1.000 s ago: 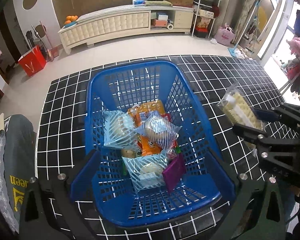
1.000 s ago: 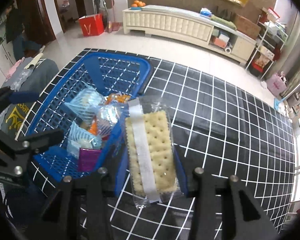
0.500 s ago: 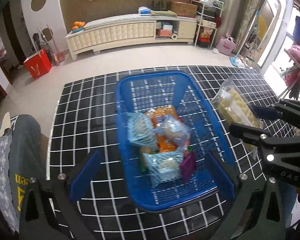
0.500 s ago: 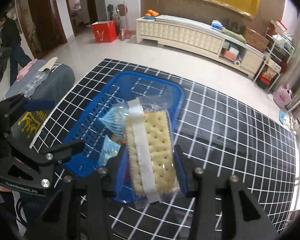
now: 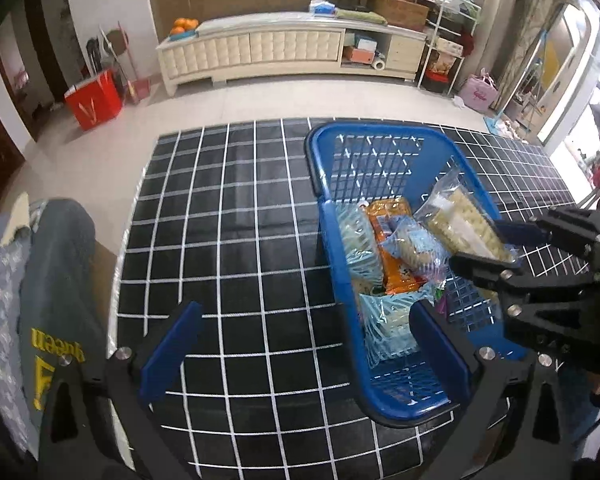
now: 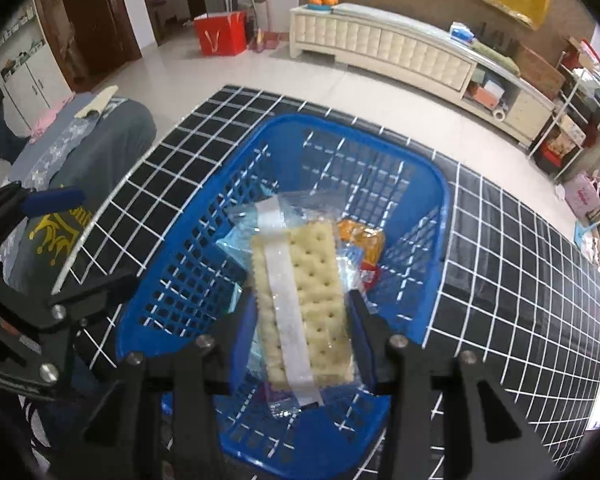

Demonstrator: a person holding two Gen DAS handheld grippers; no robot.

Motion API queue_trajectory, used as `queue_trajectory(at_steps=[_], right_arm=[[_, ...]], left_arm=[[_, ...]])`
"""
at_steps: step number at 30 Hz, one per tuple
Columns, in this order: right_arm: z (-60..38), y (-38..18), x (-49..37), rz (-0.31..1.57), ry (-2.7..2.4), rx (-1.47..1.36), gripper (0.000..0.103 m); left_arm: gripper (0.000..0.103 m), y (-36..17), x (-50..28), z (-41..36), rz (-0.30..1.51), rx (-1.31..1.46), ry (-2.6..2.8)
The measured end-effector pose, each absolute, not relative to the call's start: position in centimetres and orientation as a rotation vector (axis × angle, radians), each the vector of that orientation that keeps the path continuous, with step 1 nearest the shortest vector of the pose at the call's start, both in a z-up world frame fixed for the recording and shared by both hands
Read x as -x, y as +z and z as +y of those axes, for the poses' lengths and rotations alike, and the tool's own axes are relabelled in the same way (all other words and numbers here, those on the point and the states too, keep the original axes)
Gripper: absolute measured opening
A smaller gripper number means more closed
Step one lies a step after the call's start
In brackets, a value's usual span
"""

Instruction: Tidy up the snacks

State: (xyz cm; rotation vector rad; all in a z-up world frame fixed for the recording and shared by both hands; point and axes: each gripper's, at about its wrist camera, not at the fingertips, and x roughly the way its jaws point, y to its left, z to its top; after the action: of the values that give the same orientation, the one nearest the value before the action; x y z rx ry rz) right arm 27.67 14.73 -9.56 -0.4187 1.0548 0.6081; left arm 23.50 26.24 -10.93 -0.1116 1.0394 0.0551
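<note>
Cracker pack: a clear-wrapped pack of pale crackers [image 6: 300,300] with a white strip down its length, pinched across its width by the right tool [image 6: 300,320] and held in the air above the blue basket [image 6: 444,200], over the snacks already inside.

Right tool: closed onto the sides of the pack; in the left wrist view it [image 5: 496,244] reaches in from the right rim with the pack [image 5: 460,228] tilted over the basket.

Left tool: spread wide and holding nothing [image 5: 304,344]; one finger hangs over the checked mat, the other over the near left part of the basket.

Risk, slip: the wrapper looks slick and loose, so the pack could slide out of the pinch and drop unevenly.

Risk, crush: a harder squeeze would likely crack the crackers inside.

Risk, release point: let go too near the right rim and the pack could tip out onto the mat, or land on edge against the wall.

Basket contents: an orange packet [image 5: 396,248], several blue-and-white striped wrappers [image 5: 416,240] and a purple packet barely visible at the near end; they lie piled toward the middle, the far end bare.

Bench: the basket stands on a black mat with a white grid [image 5: 228,220].
</note>
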Motion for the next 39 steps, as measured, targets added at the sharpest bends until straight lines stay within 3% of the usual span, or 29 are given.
queue_trajectory(at_steps=[14,20,22,27,39], right_arm=[[16.7,-13.2,-28.5,1.131,0.622,0.486,0.05],[16.9,-13.7,-28.1,1.131,0.645,0.51,0.06],[16.8,-13.3,-27.8,1.114,0.642,0.52,0.07],[15.1,-10.6,-26.7,1.078,0.662,0.441,0.08],[5.6,-2.5,-20.7,0.86,0.553,0.287,0.083]], left_arm=[[0.103,-13.9,-24.2,28.2,1.079,0.152,0.066],[0.103,-13.5,-23.9,28.1,1.065,0.127,0.068],[0.103,-13.1,-23.7,28.1,1.057,0.132,0.064],[0.103,-11.2,-22.5,27.5,1.015,0.133,0.055],[0.103,-4.2,-16.4,21.0,0.824,0.094,0.031]])
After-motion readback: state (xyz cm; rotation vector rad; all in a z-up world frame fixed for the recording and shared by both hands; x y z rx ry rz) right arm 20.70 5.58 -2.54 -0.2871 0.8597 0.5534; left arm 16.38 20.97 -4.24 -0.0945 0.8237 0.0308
